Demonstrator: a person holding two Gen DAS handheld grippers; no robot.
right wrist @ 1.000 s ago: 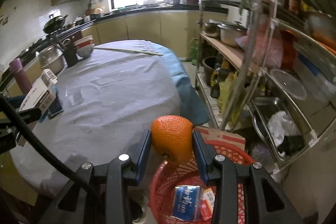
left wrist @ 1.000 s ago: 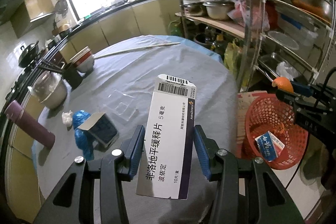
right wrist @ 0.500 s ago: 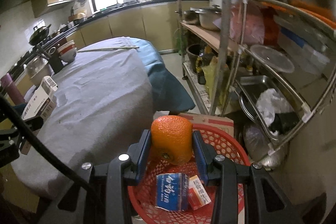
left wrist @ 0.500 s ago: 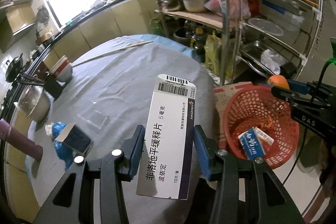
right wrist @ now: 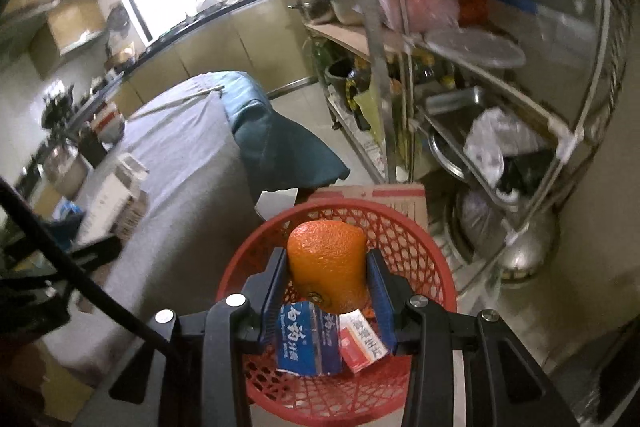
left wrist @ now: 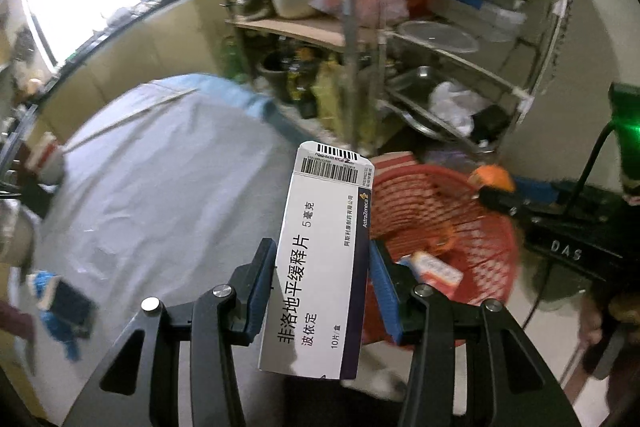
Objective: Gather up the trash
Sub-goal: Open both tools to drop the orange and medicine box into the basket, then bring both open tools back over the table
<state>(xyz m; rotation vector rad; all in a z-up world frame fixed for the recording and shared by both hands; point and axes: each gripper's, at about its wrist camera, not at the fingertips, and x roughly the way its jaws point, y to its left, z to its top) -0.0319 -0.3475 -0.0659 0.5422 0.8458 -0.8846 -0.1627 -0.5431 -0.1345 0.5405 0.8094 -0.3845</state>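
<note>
basket: the red basket [right wrist: 436,267] on the floor is my landmark, with a blue box [right wrist: 308,343] and a small red-and-white box [right wrist: 362,341] already in it.
right claw: my right gripper [right wrist: 327,291] is pinching the orange [right wrist: 327,267], and it's now right over the basket; a second ago it was short of the near rim.
left claw: my left gripper [left wrist: 322,287] is clamped on the white medicine box [left wrist: 320,267], which has swung from over the table [left wrist: 160,195] to just beside the basket's table-side rim.
meaning: I reckon both pieces are about ready to drop, orange first.
</note>
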